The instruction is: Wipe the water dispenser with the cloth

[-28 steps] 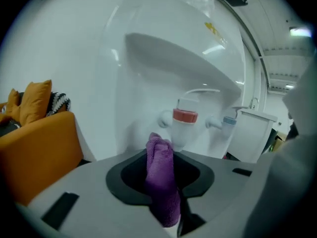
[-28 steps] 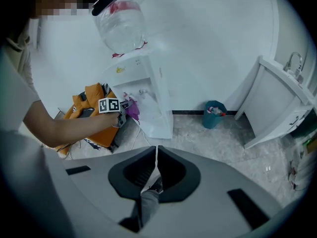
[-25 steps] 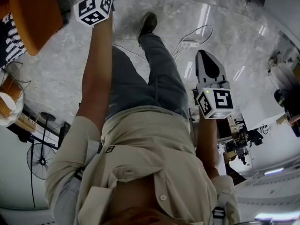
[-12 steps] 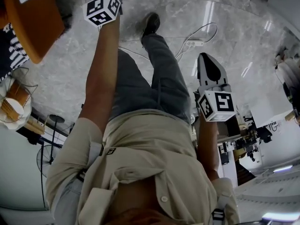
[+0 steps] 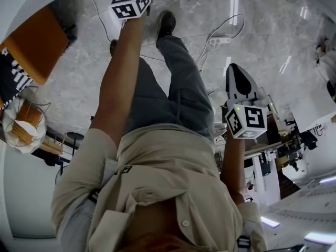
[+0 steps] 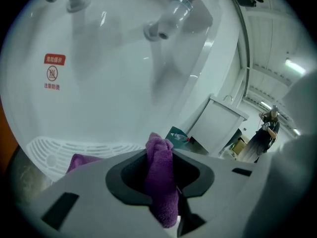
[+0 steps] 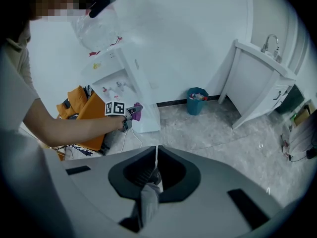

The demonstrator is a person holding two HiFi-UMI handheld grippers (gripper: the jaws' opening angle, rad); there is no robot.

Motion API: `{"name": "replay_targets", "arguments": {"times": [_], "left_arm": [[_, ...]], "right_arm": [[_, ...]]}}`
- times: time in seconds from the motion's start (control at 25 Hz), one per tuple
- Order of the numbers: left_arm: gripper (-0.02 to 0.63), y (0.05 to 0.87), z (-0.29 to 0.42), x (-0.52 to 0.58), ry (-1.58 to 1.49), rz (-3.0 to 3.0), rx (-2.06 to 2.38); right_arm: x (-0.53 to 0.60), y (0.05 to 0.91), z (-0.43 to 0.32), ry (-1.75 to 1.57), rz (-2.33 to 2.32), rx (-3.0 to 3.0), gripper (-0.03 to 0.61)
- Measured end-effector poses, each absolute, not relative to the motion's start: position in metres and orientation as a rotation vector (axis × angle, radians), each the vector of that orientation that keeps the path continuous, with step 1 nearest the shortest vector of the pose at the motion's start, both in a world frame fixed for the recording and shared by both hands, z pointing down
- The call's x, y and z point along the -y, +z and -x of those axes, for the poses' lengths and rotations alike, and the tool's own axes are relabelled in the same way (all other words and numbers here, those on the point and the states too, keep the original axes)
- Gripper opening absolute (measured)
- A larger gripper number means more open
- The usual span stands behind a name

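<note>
My left gripper (image 6: 159,155) is clamped on the purple cloth (image 6: 161,182), which bunches up between the jaws at lower centre of the left gripper view. Right ahead looms the white water dispenser (image 6: 114,93), its tap (image 6: 166,24) at upper centre and its drip grille (image 6: 54,150) lower left. My right gripper (image 7: 155,157) hangs back, jaws pressed together, over the marble floor (image 7: 218,128).

Indoor utility corner, likely office: marble floor (image 7: 213,128), white water dispenser (image 7: 134,100), sink cabinet (image 7: 257,81) with tap (image 7: 270,41), teal bin (image 7: 197,101).
</note>
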State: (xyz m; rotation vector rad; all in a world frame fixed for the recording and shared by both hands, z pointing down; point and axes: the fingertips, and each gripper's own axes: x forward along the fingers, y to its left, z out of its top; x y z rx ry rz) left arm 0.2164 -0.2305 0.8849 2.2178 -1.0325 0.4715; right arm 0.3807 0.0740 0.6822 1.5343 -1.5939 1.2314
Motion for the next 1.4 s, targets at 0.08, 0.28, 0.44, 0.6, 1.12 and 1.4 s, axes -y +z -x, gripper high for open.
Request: {"name": "replay_targets", "arguments": {"times": [0.08,0.28,0.44,0.6,1.12,1.4], "left_arm": [[0.121,0.889,-0.209,0.229,0.487,-2.214,1.042],[0.123,0.898,-0.146,0.241,0.531,-2.197,1.171],[0.123,0.896,-0.074,0.252,0.563,-2.151,1.389],[0.123,0.901,-0.009,0.250,0.555,-2.021,1.566],[0.123,0.908,-0.079,0.240,0.440,-2.015,1.443],[0.121,0.911,-0.190,0.225,0.416,-2.148,1.163]], "right_arm": [[-0.071,0.685,-0.377,1.230,-1.523,1.604,0.028],[-0.059,0.693,-0.360,1.218,-1.465,1.635,0.028],[-0.049,0.699,-0.343,1.201,-1.420,1.658,0.028],[-0.043,0.703,-0.326,1.190,-1.371,1.680,0.028],[-0.049,0.709,-0.328,1.202,-1.385,1.661,0.028],[-0.077,0.714,-0.354,1.244,-1.445,1.599,0.028]]}}
